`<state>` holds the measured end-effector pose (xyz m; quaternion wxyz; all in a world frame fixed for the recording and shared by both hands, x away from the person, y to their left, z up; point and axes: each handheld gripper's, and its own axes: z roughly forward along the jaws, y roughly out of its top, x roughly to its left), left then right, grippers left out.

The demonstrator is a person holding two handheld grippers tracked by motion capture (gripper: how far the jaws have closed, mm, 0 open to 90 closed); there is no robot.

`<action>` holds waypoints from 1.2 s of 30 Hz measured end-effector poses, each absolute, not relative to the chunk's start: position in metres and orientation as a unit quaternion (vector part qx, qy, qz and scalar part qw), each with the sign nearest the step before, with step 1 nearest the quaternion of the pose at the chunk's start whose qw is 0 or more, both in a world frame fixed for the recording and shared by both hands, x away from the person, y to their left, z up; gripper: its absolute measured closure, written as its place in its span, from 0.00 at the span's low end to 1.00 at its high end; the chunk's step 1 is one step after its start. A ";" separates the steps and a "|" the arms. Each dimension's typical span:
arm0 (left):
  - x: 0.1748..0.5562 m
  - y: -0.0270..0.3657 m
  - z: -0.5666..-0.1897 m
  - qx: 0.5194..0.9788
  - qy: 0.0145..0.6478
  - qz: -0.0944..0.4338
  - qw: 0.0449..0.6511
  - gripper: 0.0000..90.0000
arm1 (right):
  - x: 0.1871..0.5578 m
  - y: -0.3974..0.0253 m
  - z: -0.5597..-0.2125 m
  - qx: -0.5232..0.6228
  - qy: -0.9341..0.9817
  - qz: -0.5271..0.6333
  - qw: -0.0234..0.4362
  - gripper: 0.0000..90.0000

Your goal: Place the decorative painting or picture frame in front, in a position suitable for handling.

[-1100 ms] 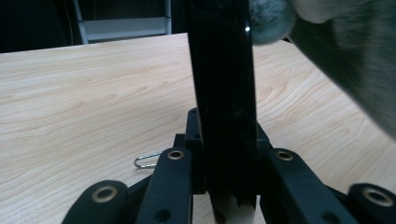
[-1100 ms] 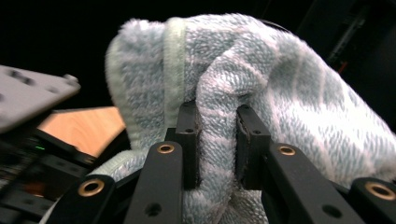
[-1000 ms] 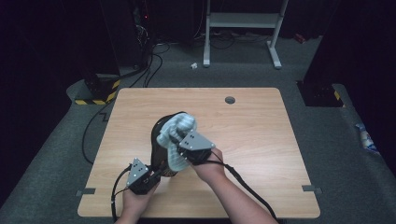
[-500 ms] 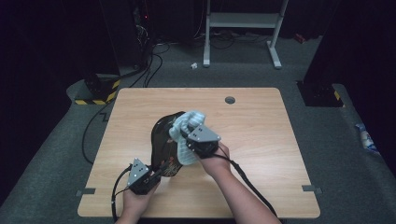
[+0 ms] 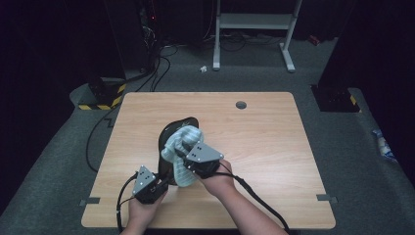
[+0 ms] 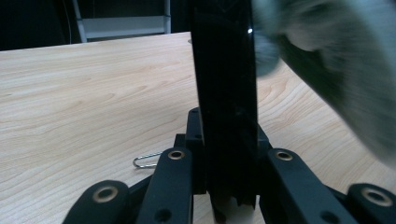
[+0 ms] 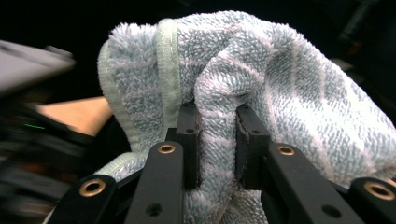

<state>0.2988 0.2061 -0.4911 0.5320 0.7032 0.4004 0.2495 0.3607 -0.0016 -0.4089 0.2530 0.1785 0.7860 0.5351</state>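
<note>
Left claw (image 5: 155,185), nearest the worktop's (image 5: 274,147) front edge, is clamped on the lower edge of a black plate (image 5: 172,142), holding it on edge above the wood; in the left gripper view the plate (image 6: 226,93) rises straight between the jaws. Just beyond, right claw (image 5: 192,164) pinches a fold of pale blue towel (image 5: 182,147), pressed against the plate's face. Right gripper view: towel (image 7: 289,93) bunched between closed jaws. A paperclip (image 6: 145,161) lies on the worktop close by. Farther back, a cable hole (image 5: 241,105).

One striped towel (image 5: 182,147), one black plate-like object (image 5: 168,142), two grippers and apparently one paperclip (image 6: 145,160).
</note>
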 end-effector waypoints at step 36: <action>0.298 0.205 -0.491 0.705 0.397 0.253 0.530 0.87 | 0.414 -0.040 -0.438 0.283 0.782 0.485 0.270 0.83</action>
